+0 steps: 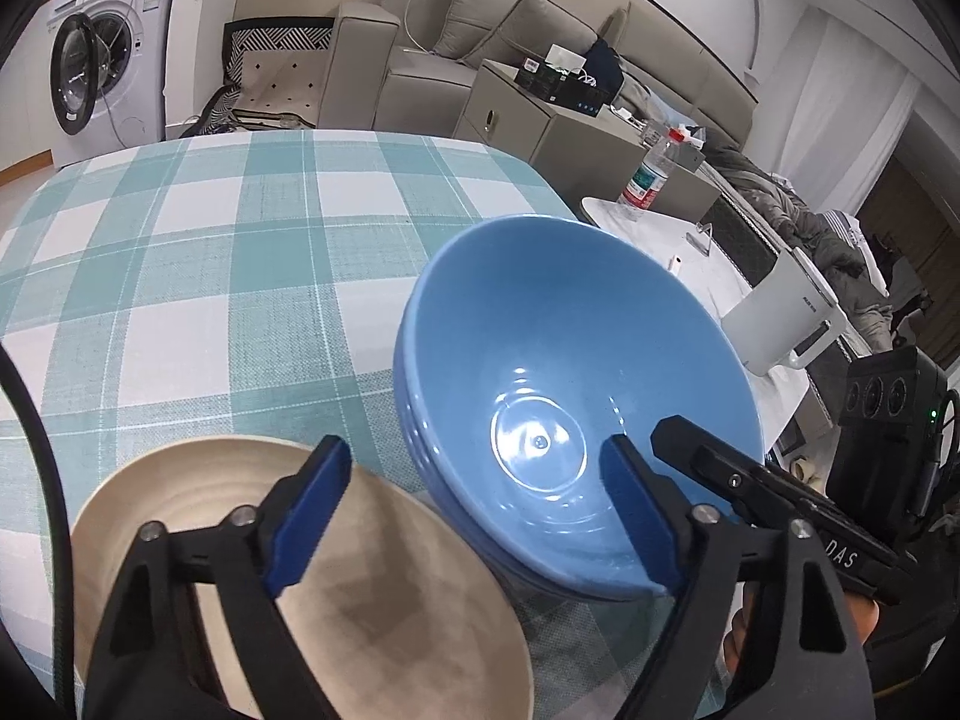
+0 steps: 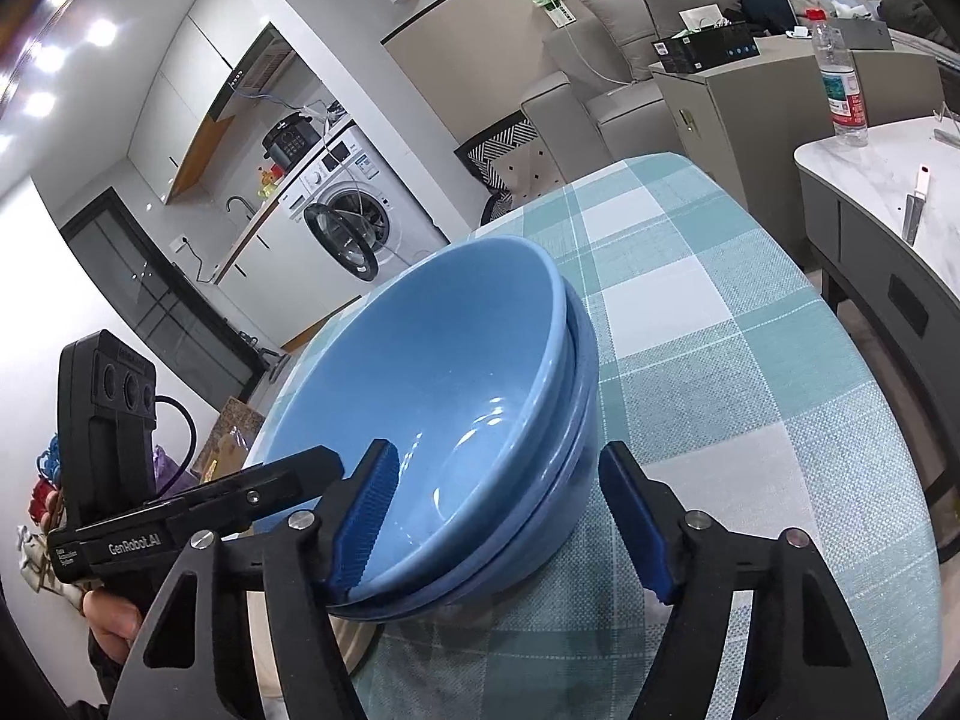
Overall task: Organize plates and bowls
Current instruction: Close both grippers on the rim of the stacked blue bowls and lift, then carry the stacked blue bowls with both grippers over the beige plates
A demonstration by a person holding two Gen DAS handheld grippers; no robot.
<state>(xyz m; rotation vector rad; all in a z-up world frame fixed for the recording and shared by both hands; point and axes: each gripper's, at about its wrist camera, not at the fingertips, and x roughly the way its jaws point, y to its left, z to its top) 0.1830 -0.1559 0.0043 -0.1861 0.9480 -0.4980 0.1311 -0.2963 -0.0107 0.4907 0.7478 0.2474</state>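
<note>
- Right gripper: jaws wide apart, straddling the near rim of the blue bowls. Left pad sits inside the top bowl against its inner wall; right pad hangs outside, apart from the outer wall. Nothing clamped as far as I can tell.
- Left gripper: also spread wide, holding nothing. It hovers over the gap between the beige plate and the bowls; its right finger overlaps the bowl's near rim in this view, and I cannot tell whether it touches.
- Bowls: a nested stack, at least two, maybe three by the rim lines. It stands near the right-hand edge of the table, which wears a teal checked cloth. The plate lies just beside the stack, nearer the person.
- Step in hand, my reading: gripping or steadying the bowl stack to settle it in place.
- To do it well: close the right gripper squarely on the rim wall, pad faces flat on the glazed surface, which looks slick. Pinch through all nested rims or only the top one, deliberately; a half catch could tip the stack.
- Lift straight up if moving; the cloth may drag and bunch.
- In the way: the two grippers crowd the same rim, so the left should back off. The plate edge lies close to the bowl's foot.
- Around: a white kettle and a water bottle on a side table beyond, sofa and washing machine farther off, none interfering.
</note>
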